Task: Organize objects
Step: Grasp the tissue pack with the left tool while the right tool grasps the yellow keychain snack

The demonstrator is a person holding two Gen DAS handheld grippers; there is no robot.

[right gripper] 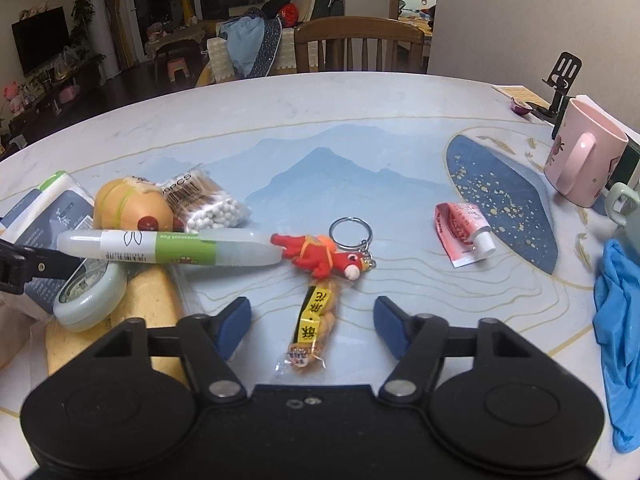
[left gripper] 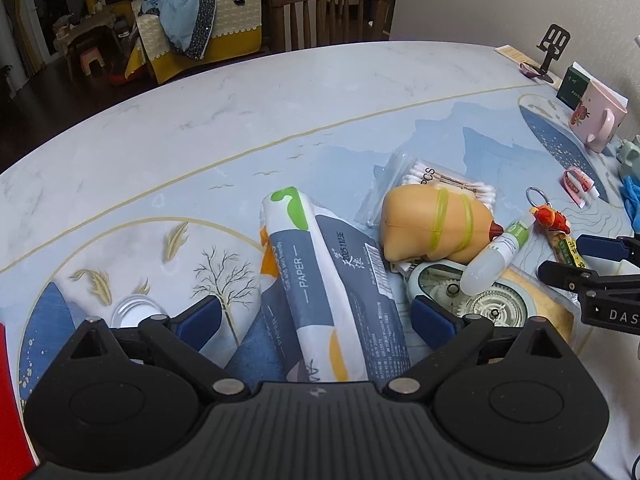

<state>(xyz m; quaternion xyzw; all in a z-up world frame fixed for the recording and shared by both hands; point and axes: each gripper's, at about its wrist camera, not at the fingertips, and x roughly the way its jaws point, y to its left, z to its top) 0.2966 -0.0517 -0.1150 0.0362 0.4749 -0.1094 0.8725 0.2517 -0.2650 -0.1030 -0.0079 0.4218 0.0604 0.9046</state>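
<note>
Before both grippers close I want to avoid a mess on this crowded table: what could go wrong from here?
1. The pen rests across the tape dispenser, its tip by the keychain; lifting the tissue pack between the open left gripper may roll it off.
2. The snack packet between the open right gripper's fingers touches the keychain, which may drag along.
3. The grippers work close together and may collide.

Pink mug (right gripper: 584, 160), blue glove (right gripper: 618, 332), red keychain figure (right gripper: 320, 256), green-banded white pen (right gripper: 168, 250), mountain-patterned blue table (right gripper: 340, 160).
</note>
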